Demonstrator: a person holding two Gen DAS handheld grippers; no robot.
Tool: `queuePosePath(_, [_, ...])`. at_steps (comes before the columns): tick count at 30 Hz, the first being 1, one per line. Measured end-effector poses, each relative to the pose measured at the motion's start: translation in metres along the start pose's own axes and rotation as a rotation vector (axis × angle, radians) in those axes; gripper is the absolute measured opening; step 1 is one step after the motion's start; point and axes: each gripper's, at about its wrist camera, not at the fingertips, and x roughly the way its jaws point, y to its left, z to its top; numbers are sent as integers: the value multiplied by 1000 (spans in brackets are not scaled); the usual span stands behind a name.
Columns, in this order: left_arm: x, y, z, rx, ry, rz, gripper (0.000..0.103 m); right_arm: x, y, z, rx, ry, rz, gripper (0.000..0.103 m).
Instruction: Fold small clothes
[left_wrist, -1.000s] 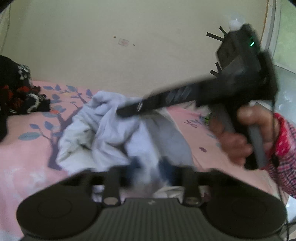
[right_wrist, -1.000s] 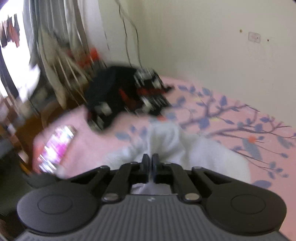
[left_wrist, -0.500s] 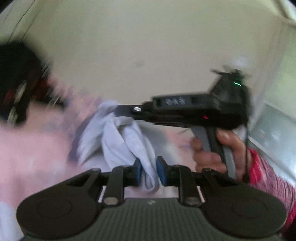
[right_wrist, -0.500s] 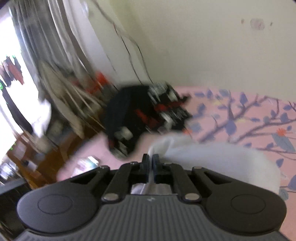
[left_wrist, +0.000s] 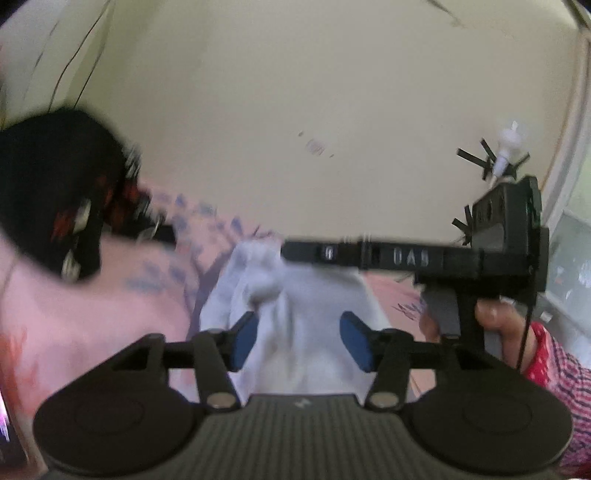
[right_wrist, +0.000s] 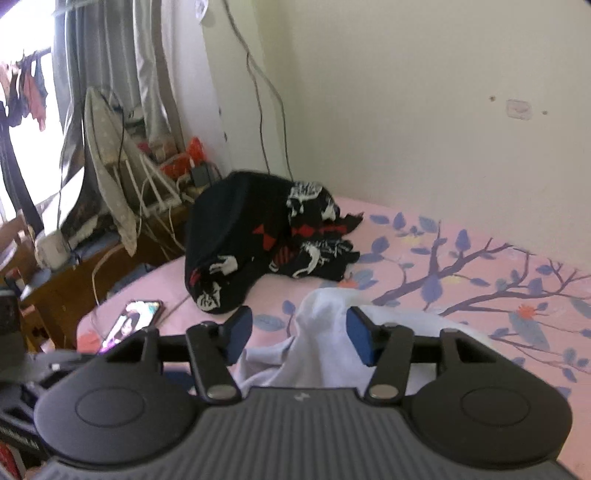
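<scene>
A pale blue-white garment (right_wrist: 325, 343) lies bunched on the pink bed sheet (right_wrist: 480, 258); it also shows in the left wrist view (left_wrist: 295, 317). My left gripper (left_wrist: 301, 341) is open, its blue pads on either side of the cloth. My right gripper (right_wrist: 299, 336) is open too, with a raised peak of the garment between its pads. The right gripper also shows from the side in the left wrist view (left_wrist: 369, 254), held by a hand, reaching over the garment.
A black garment with red and white print (right_wrist: 269, 243) lies heaped at the bed's far left; it shows blurred in the left wrist view (left_wrist: 62, 206). A lit phone (right_wrist: 133, 321) lies at the bed's left edge. Cluttered furniture and cables (right_wrist: 140, 177) stand beyond. A cream wall (right_wrist: 406, 110) is behind.
Both grippers were shut on the pale garment and holding it up; now both have opened and the garment has dropped onto the bed.
</scene>
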Motion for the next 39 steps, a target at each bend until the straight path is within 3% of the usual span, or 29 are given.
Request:
queuePosePath(3, [20, -9, 11, 66, 11, 49, 77, -13, -12, -9, 57, -49, -11, 49])
queuePosePath(10, [82, -16, 5, 120, 154, 109, 76, -26, -49, -37, 226, -74, -13, 48])
queuePosePath(11, [87, -17, 2, 120, 174, 115, 75, -28, -53, -41, 242, -78, -2, 47])
queuePosePath(12, [89, -18, 1, 112, 187, 110, 65, -30, -56, -44, 251, -83, 7, 47])
queuePosePath(13, [88, -20, 2, 102, 192, 90, 47, -32, -56, -45, 252, -87, 8, 47])
queuePosePath(14, [85, -21, 4, 82, 198, 40, 38, -33, -57, -47, 252, -92, 4, 47])
queuePosePath(15, [82, -17, 8, 34, 212, -52, 21, -35, -58, -48, 253, -97, 3, 47])
queuePosePath(16, [81, -11, 10, -20, 222, -125, 18, -36, -61, -49, 263, -102, 11, 47])
queuePosePath(18, [80, 9, 13, -154, 227, -226, 16, -37, -65, -50, 284, -111, 28, 47])
queuePosePath(24, [97, 77, -9, -449, 283, -272, 15, -33, -68, -54, 296, -100, 63, 45])
queuePosePath(31, [90, 63, -6, -337, 252, -222, 16, -42, -56, -46, 246, -153, 139, 48])
queuePosePath(33, [89, 65, -6, -342, 248, -226, 16, -32, -59, -47, 256, -110, 122, 47])
queuePosePath(36, [89, 62, -4, -329, 236, -205, 16, 0, -77, -62, 310, 14, 56, 21])
queuePosePath(37, [87, 60, -4, -320, 228, -200, 16, -1, -84, -64, 351, 1, 62, 19])
queuePosePath(39, [76, 51, -2, -273, 185, -193, 21, -11, -94, -66, 435, -27, 123, 26])
